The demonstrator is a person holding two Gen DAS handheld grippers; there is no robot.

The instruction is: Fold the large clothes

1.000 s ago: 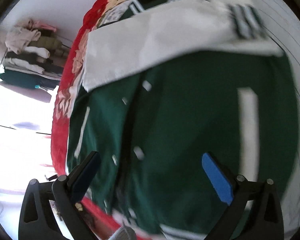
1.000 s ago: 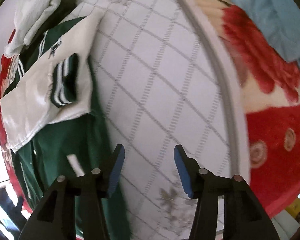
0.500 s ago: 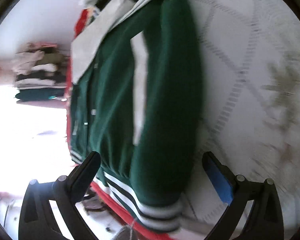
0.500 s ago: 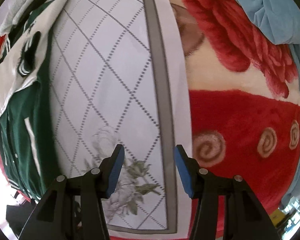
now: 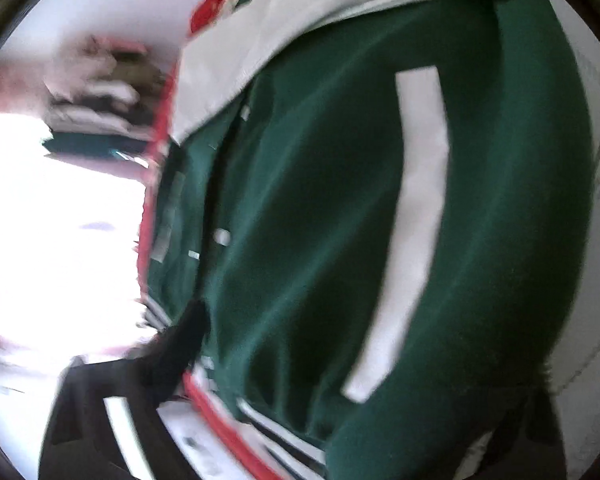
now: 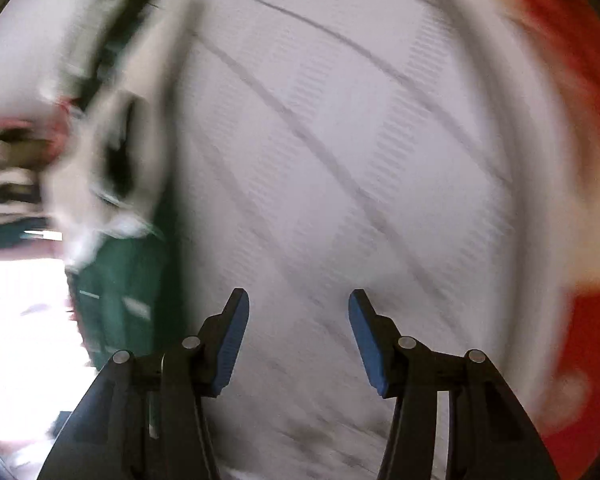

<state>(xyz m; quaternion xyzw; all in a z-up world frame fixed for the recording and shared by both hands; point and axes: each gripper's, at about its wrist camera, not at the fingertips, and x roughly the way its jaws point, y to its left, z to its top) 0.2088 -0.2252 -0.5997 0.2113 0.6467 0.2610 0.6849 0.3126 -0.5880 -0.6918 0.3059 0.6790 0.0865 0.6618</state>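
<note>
A dark green jacket (image 5: 320,200) with white stripes and white sleeves fills the blurred left wrist view, lying on a white quilted sheet (image 6: 360,140). My left gripper (image 5: 304,316) is low over its striped hem (image 5: 284,428) and its jaws are closing. The left finger (image 5: 184,340) stands at the jacket's edge and green cloth covers the right one, so the hem lies between them. I cannot see the pads pressing. My right gripper (image 6: 298,300) hangs half open over the bare sheet with nothing between its blue pads. The jacket (image 6: 120,300) lies to its left.
A red patterned blanket (image 6: 588,340) borders the sheet on the right. A red edge (image 5: 156,184) also runs along the jacket's left side. A stack of folded clothes (image 5: 100,100) sits at the far left, beside glaring bright light.
The left gripper has dropped close onto the jacket, whose hem now lies across its jaws. The right gripper has swung left from the red blanket to the white sheet and come lower.
</note>
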